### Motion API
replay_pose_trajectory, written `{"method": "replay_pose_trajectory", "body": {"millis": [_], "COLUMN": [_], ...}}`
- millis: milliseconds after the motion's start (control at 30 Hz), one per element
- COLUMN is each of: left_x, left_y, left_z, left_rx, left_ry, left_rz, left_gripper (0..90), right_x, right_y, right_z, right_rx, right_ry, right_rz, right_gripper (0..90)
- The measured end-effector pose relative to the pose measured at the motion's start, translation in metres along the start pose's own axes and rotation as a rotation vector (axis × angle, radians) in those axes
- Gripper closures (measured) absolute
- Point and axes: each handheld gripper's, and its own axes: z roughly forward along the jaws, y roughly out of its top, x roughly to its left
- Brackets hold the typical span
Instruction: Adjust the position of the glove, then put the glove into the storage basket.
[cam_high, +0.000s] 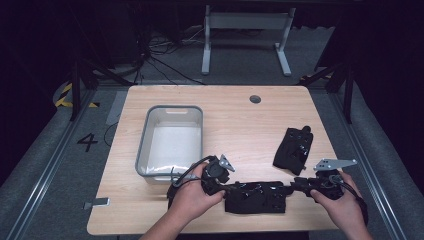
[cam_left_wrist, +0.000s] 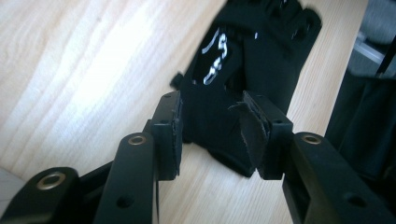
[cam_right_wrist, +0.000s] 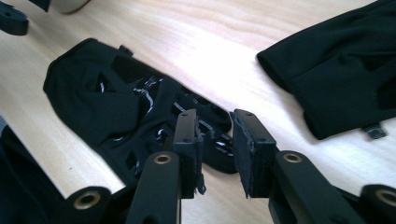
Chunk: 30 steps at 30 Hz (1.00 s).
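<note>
Both tools stand with their jaws spread and pinch nothing: the left tool (cam_high: 226, 186) sits at the left end of a black glove (cam_high: 256, 196) that lies flat along the near edge of the surface (cam_high: 235, 120), and the right tool (cam_high: 300, 187) sits at its right end. In the left gripper view the glove's cuff (cam_left_wrist: 219, 135) lies between the parted pads without being pressed; in the right gripper view the glove's finger end (cam_right_wrist: 212, 140) lies just beyond and between the open pads. A second black glove (cam_high: 294, 149) rests farther back on the right, and a grey bin (cam_high: 171, 142) stands to the far left. Judging by this, the glove is laid out and freed, so the next lift should be done cleanly: back each tool straight off the fabric so no pad drags it, then take hold again low at one edge, catching both layers, before carrying it toward the bin.
</note>
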Motion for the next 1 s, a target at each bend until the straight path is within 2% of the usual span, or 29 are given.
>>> {"method": "replay_pose_trajectory", "body": {"millis": [267, 433, 767, 833, 967, 1000], "left_x": [0.000, -0.001, 0.001, 0.002, 0.004, 0.004], "left_y": [0.002, 0.003, 0.000, -0.001, -0.003, -0.004], "left_z": [-0.001, -0.002, -0.008, -0.010, -0.014, -0.016], "left_rx": [-0.028, -0.031, -0.042, -0.038, -0.048, -0.045], "left_ry": [0.020, 0.029, 0.012, 0.012, 0.015, 0.019], "left_rz": [-0.028, -0.023, -0.004, -0.003, -0.012, -0.012], "left_gripper": [58.2, 58.1, 57.9, 57.9, 57.9, 57.9], "right_x": [-0.009, -0.011, -0.014, -0.015, -0.020, -0.026], "right_y": [0.000, 0.000, 0.004, 0.012, 0.024, 0.035], "right_z": [-0.005, -0.006, -0.010, -0.013, -0.018, -0.022], "right_rx": [-0.017, -0.020, -0.033, -0.056, -0.081, -0.091], "right_ry": [-0.008, -0.008, 0.008, 0.023, 0.021, 0.018], "right_rz": [0.009, 0.013, 0.000, -0.031, -0.044, -0.042], "right_gripper": [71.3, 71.3, 71.8, 72.3, 72.3, 72.8]}}
